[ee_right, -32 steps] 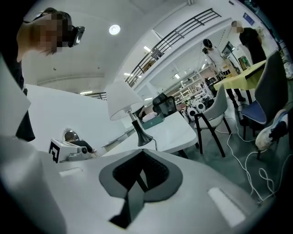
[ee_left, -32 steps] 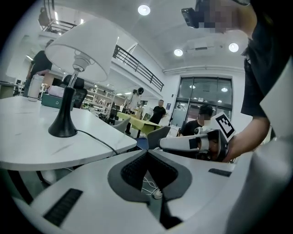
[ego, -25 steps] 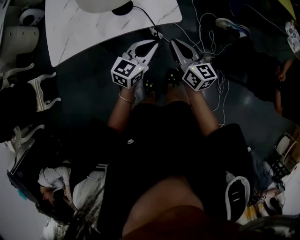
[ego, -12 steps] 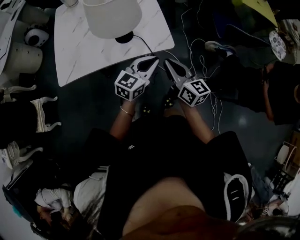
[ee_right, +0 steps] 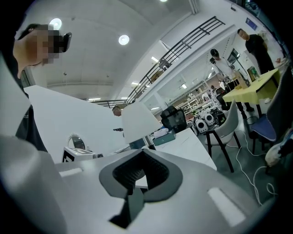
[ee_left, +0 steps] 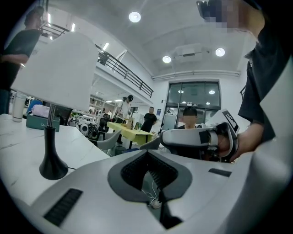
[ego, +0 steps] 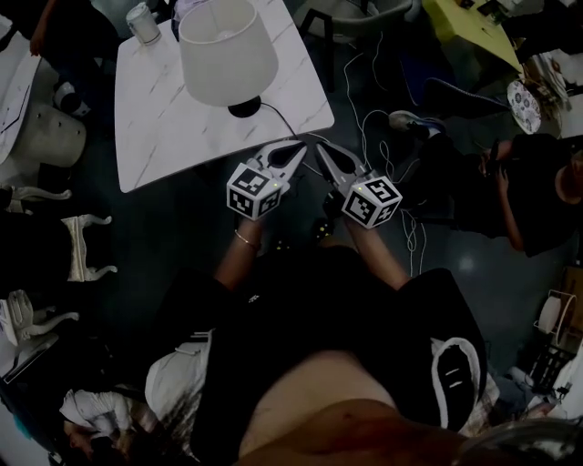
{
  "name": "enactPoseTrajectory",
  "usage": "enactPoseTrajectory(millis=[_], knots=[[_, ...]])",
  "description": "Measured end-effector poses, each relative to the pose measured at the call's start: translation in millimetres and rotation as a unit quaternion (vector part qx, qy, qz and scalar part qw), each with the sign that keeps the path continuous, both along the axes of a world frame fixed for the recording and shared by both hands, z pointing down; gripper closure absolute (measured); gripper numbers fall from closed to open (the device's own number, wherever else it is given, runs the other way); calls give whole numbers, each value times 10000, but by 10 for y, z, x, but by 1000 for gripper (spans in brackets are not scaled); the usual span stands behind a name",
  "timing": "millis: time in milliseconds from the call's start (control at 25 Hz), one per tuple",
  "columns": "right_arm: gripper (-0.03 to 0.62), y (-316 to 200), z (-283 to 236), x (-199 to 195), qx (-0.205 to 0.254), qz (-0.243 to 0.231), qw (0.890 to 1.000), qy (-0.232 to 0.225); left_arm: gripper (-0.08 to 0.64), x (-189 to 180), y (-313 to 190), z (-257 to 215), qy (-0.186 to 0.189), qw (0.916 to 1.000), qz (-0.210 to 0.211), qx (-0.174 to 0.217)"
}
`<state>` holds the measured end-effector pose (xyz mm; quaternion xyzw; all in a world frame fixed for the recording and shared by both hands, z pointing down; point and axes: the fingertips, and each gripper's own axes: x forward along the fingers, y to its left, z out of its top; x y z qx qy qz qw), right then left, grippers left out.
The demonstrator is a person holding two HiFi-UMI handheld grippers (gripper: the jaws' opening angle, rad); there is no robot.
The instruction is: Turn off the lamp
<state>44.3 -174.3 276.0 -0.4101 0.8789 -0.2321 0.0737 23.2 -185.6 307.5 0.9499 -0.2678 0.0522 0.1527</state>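
A lamp with a white shade [ego: 228, 50] and a black base [ego: 244, 107] stands on the white marble table [ego: 164, 127]. Its black cord [ego: 290, 126] runs off the table's near edge towards my grippers. My left gripper [ego: 300, 146] and right gripper [ego: 320, 146] hang side by side just off that edge, tips close together, both shut on nothing. The left gripper view shows the lamp's shade [ee_left: 55, 73] and base [ee_left: 52, 167] at left, beyond the left gripper [ee_left: 147, 153]. In the right gripper view the shade [ee_right: 137, 121] stands beyond the right gripper [ee_right: 143, 151].
A can [ego: 141, 23] stands at the table's far left corner and a teal box [ee_left: 39, 121] behind the lamp. Loose white cables [ego: 392, 118] lie on the dark floor at right, near a seated person [ego: 537, 191]. White chairs [ego: 82, 237] stand at left, a yellow table [ego: 465, 27] far right.
The head view has tilted up, so the whole lamp and more of the table now show. Both grippers stay shut and together near the table's edge.
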Motion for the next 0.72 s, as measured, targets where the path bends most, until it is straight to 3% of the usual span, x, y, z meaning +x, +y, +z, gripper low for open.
enactPoseTrajectory(millis=[720], knots=[[592, 13, -98, -99, 112, 99, 9999, -76, 554, -183, 23, -90, -55, 9998, 14, 194]])
